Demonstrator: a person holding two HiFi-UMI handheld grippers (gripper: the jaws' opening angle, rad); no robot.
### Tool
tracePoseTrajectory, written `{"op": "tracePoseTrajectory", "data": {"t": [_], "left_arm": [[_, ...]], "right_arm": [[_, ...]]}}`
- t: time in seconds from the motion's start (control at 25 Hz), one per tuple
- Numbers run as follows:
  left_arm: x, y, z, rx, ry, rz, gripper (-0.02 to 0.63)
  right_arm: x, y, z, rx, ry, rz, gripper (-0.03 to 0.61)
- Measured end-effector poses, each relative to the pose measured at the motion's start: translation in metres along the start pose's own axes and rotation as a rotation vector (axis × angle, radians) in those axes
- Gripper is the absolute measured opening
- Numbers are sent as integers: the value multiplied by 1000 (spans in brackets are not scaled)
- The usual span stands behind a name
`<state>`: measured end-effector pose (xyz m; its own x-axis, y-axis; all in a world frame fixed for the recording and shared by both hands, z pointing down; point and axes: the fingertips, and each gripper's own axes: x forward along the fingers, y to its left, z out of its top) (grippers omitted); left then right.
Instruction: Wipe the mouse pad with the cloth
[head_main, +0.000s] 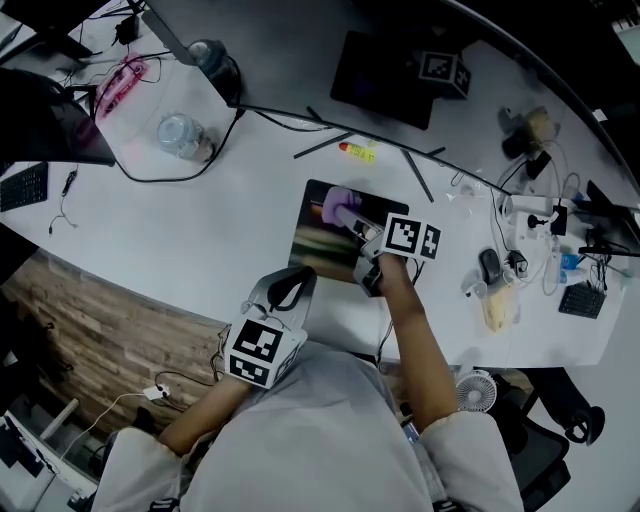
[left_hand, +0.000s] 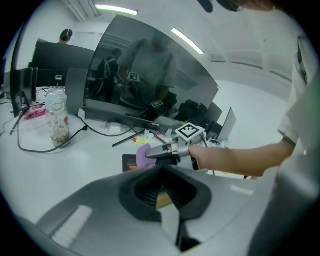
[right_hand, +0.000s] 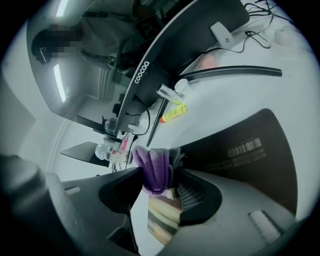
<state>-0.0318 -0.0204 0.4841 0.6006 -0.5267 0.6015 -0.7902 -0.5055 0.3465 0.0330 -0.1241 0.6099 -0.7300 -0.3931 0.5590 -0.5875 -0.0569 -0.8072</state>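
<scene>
The dark mouse pad (head_main: 322, 240) with a printed picture lies on the white desk. My right gripper (head_main: 356, 226) is over the pad's far half, shut on a bunched purple cloth (head_main: 337, 206). In the right gripper view the cloth (right_hand: 155, 167) is pinched between the jaws, with the mouse pad (right_hand: 240, 150) below and to the right. My left gripper (head_main: 287, 293) hangs near the desk's front edge, just short of the pad, shut with nothing held. Its own view shows the fingertips (left_hand: 161, 172) meeting, and beyond them the cloth (left_hand: 143, 154) and the pad (left_hand: 130, 161).
A yellow marker (head_main: 357, 151) and black rods lie behind the pad. A water bottle (head_main: 182, 135) and cables sit at the far left, and a keyboard (head_main: 22, 186) at the left edge. Clutter and wires crowd the right side, with a small fan (head_main: 477, 390) below the desk edge.
</scene>
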Motion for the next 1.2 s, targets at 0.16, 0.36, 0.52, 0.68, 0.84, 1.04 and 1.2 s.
{"op": "tracePoseTrajectory", "data": {"t": [0.16,0.36,0.52,0.68,0.84,1.04,1.2], "left_arm": [[2,-6,2,8,5,-1,0],[2,-12,1,13,3,6,0],[3,-15,-1,13,6,8,0],[6,-20,1,15,4,4,0],[8,-23,1,18,3,2,0],[11,-27,1,24,10,-6,0],[13,-32,2,30,9,-11,0]], "right_arm": [[-3,-1,2,18,-13,17,207],[-4,-2,1,9,-12,25,201],[-8,-3,2,-1,-18,28,172],[-13,-5,3,2,-23,28,151],[-18,-9,5,-2,-26,23,141],[-25,-14,7,3,-30,18,140],[-32,-18,8,6,-33,11,138]]}}
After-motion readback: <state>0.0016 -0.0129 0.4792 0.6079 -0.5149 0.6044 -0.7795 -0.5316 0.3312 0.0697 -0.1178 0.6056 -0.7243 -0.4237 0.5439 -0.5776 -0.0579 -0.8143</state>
